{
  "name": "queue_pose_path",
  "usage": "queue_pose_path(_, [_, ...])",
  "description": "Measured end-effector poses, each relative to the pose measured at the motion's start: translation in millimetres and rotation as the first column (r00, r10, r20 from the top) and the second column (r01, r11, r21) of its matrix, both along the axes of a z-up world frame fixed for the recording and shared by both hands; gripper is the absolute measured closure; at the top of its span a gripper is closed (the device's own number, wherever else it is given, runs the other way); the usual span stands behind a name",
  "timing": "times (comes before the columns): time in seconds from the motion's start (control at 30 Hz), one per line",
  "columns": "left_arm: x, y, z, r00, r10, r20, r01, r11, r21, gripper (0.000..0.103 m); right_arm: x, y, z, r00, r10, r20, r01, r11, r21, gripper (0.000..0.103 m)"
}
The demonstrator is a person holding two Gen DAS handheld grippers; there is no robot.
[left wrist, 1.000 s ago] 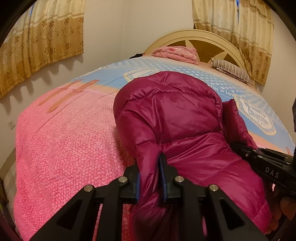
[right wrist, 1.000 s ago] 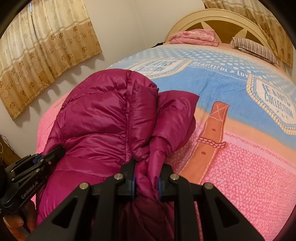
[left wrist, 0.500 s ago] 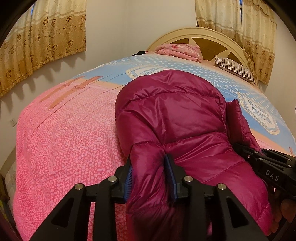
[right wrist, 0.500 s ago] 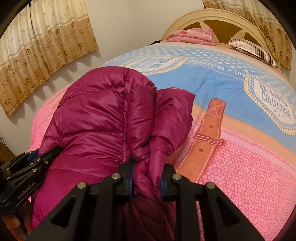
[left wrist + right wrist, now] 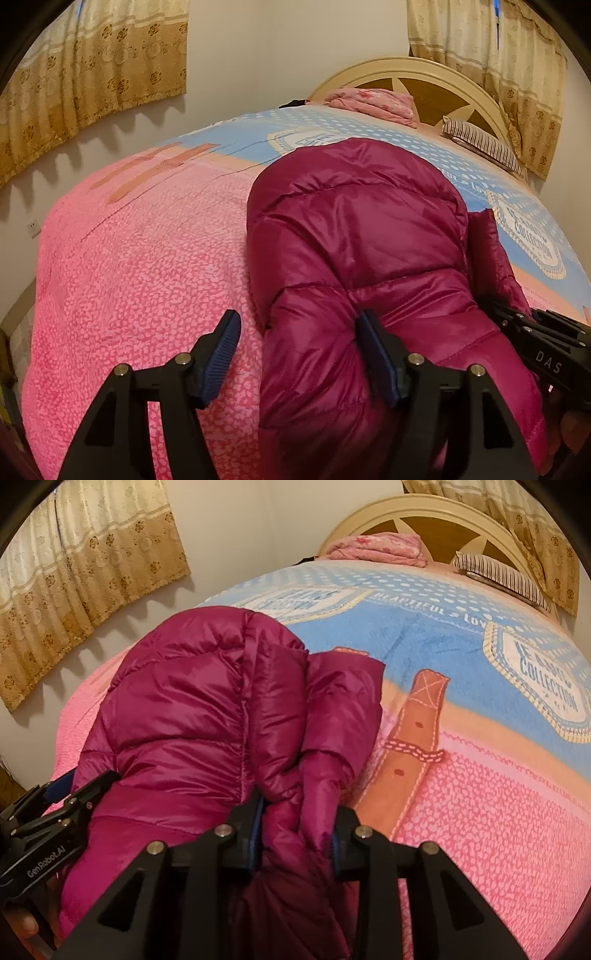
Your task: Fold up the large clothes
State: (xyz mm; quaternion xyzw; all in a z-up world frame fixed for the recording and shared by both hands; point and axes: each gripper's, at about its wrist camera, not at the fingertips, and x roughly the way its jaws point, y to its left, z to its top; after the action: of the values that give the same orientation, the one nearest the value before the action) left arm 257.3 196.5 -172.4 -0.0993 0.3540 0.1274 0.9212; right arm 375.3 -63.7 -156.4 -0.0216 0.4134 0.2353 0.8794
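Observation:
A magenta puffer jacket (image 5: 362,236) lies folded in a long bundle on the bed; it also shows in the right wrist view (image 5: 207,709). My left gripper (image 5: 299,332) is open wide, its jaws spread around the jacket's near left edge, the right pad touching the fabric. My right gripper (image 5: 295,823) is shut on a bunched fold of the jacket at its near right edge. Each gripper shows in the other's view, the right one (image 5: 543,347) and the left one (image 5: 48,830).
The bed has a pink and blue blanket (image 5: 140,266) with a printed belt pattern (image 5: 413,746). A folded pink quilt (image 5: 373,101) and a striped pillow (image 5: 480,142) lie by the cream headboard (image 5: 406,70). Curtains (image 5: 92,74) hang on the walls.
My left gripper has opened and let go of the jacket's left edge. My right gripper stays shut on its fold. The jacket has settled lower on the bed.

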Motion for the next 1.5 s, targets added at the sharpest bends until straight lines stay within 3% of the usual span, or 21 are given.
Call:
queue_pose_path(0.17, [-3.5, -2.1, 6.6, 1.0, -0.009, -0.015, 0.01, 0.999, 0.042, 0.036, -0.8, -0.8, 2.4, 1.0, -0.018, -0.002, 0.018, 1.0, -0.008, 0.066])
queue_pose_path(0.27, [-18.9, -1.0, 23.5, 1.0, 0.0, 0.021, -0.001, 0.999, 0.054, 0.036, -8.6, -4.4, 13.5, 0.999, -0.039, 0.026, 0.039, 0.999, -0.019, 0.052])
queue_pose_path(0.33, [-37.8, 0.3, 39.7, 0.998, 0.001, 0.065, -0.005, 0.998, 0.068, 0.036, -19.6, -10.2, 26.5, 0.997, -0.046, 0.055, 0.046, 0.999, -0.008, 0.033])
queue_pose_path(0.4, [-59.9, 0.3, 58.0, 0.993, -0.005, 0.115, -0.005, 0.996, 0.089, 0.036, -36.6, -18.6, 44.1, 0.994, -0.043, 0.1, 0.041, 0.999, 0.017, 0.028])
queue_pose_path(0.53, [-94.7, 2.0, 85.3, 0.982, -0.017, 0.189, -0.006, 0.993, 0.12, 0.034, -70.7, -27.9, 73.5, 0.984, -0.047, 0.174, 0.045, 0.999, 0.019, 0.027])
queue_pose_path(0.63, [-103.4, -2.8, 101.3, 0.976, -0.032, 0.216, 0.002, 0.991, 0.135, 0.031, -94.8, -32.7, 91.0, 0.972, -0.056, 0.227, 0.046, 0.998, 0.047, 0.022])
queue_pose_path(0.83, [-115.6, -11.7, 117.9, 0.963, -0.058, 0.262, 0.024, 0.991, 0.131, 0.031, -121.6, -29.2, 113.0, 0.954, -0.058, 0.293, 0.045, 0.998, 0.05, 0.022])
queue_pose_path(1.13, [-128.6, -18.0, 131.7, 0.952, -0.07, 0.297, 0.035, 0.992, 0.122, 0.031, -132.0, -34.1, 116.2, 0.949, -0.076, 0.307, 0.065, 0.997, 0.046, 0.022])
queue_pose_path(1.5, [-126.1, -17.1, 127.7, 0.956, -0.062, 0.287, 0.028, 0.992, 0.12, 0.03, -133.8, -34.4, 116.0, 0.947, -0.073, 0.312, 0.06, 0.997, 0.053, 0.022])
